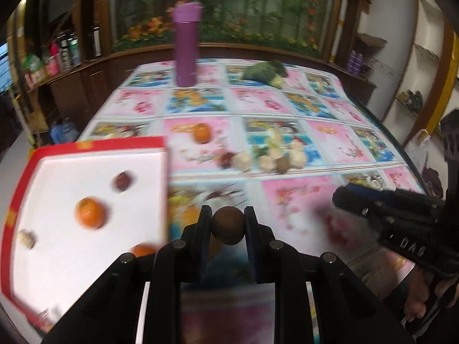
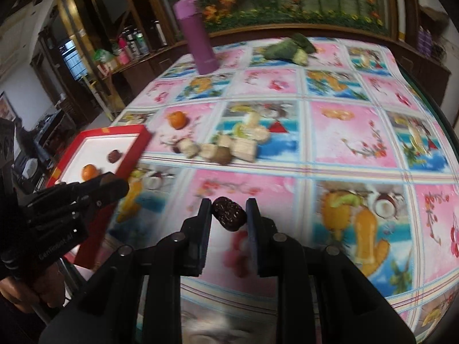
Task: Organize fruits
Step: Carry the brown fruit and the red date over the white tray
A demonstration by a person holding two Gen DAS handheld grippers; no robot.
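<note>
My left gripper (image 1: 227, 223) is shut on a round brown fruit (image 1: 227, 225), held above the table just right of the red-rimmed white tray (image 1: 160, 143). The tray holds an orange (image 1: 91, 212), a dark red fruit (image 1: 122, 181) and a pale piece (image 1: 26, 238). My right gripper (image 2: 228, 216) is shut on a dark wrinkled date (image 2: 229, 213) above the tablecloth. A cluster of pale and brown fruits (image 2: 221, 146) and a loose orange (image 2: 177, 119) lie mid-table. The left gripper also shows in the right wrist view (image 2: 109, 189), the right gripper in the left wrist view (image 1: 344, 197).
A purple flask (image 1: 186, 51) stands at the table's far side, with a green leafy vegetable (image 1: 266, 71) to its right. A fruit-patterned cloth (image 2: 344, 132) covers the table. Dark wooden shelves and a flower mural stand behind. A small orange (image 1: 142, 250) shows beside the tray's near right corner.
</note>
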